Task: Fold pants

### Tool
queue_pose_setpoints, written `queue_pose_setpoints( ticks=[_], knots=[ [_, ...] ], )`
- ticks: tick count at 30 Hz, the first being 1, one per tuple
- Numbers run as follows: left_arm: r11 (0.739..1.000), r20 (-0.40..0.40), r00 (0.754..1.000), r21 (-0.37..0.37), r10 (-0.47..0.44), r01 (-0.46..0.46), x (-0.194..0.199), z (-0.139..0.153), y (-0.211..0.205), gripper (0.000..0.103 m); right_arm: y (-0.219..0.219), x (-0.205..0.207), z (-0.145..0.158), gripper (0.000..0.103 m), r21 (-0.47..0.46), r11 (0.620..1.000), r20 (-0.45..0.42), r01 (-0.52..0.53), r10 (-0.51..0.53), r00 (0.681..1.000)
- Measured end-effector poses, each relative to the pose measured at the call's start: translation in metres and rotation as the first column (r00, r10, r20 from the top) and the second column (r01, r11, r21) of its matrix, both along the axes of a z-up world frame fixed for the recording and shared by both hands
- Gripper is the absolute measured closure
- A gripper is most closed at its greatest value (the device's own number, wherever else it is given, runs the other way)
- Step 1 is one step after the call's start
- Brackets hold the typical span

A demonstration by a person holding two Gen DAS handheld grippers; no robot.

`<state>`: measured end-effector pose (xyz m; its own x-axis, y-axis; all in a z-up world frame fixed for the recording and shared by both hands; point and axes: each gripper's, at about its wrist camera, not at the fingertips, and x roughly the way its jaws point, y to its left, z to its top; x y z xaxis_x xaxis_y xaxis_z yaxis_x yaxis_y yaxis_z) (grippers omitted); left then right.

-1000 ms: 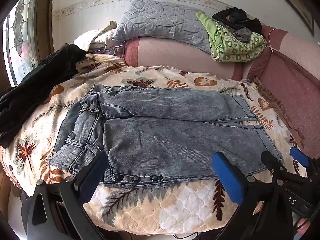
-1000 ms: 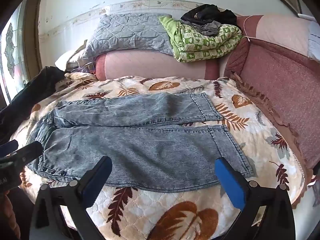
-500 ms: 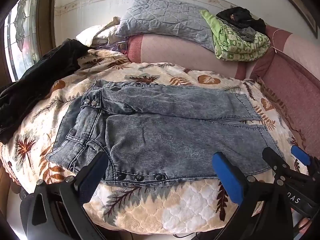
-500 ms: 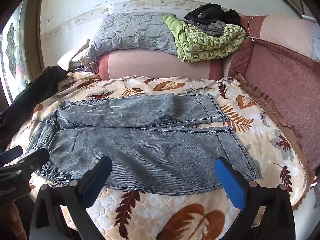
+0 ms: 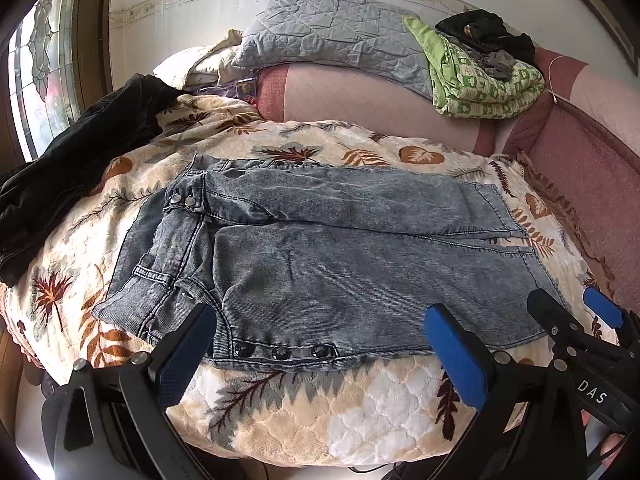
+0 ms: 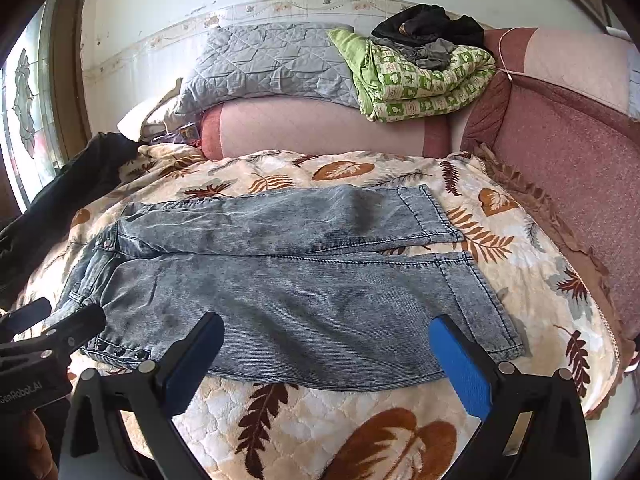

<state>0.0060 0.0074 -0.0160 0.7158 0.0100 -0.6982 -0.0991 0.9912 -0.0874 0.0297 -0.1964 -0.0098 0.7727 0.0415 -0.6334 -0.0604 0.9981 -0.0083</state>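
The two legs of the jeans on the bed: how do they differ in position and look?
The near leg lies closest to both tongs and looks wider; the far leg lies behind it and looks narrower. The near leg's hem reaches further right than the far leg's hem. A row of dark snaps shows on the near edge by the waist; by the far leg two metal snaps show instead. Both legs are the same washed grey-blue denim, flat on the leaf-print blanket.

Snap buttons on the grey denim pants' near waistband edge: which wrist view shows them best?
Left wrist. The three dark snap buttons sit centred, large and unobstructed between the open left claw's fingers. In the right wrist view they are small, at the left edge.
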Motion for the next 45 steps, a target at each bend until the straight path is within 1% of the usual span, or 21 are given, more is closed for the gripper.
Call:
queue_pose_setpoints(
  ticks=[15, 20, 45],
  knots=[
    [1.0, -0.008, 1.0, 0.013, 0.006, -0.005, 0.0024, -0.0002, 0.0008, 0.0, 0.0009, 0.0027, -0.0001, 0.0, 0.009, 1.0, -0.009, -0.002, 0.002, 1.0],
    [1.0, -0.012, 1.0, 0.03, 0.009, -0.008, 0.0029, -0.0007, -0.0019, 0.0, 0.0015, 0.0037, -0.001, 0.0, 0.01, 1.0, -0.01, -0.003, 0.003, 1.0],
    [1.0, -0.027, 1.0, 0.027, 0.013, -0.012, 0.0024, -0.0041, -0.0004, 0.0, 0.0062, 0.0029, -0.0026, 0.0, 0.004, 1.0, -0.02, -0.016, 0.016, 1.0]
  ],
)
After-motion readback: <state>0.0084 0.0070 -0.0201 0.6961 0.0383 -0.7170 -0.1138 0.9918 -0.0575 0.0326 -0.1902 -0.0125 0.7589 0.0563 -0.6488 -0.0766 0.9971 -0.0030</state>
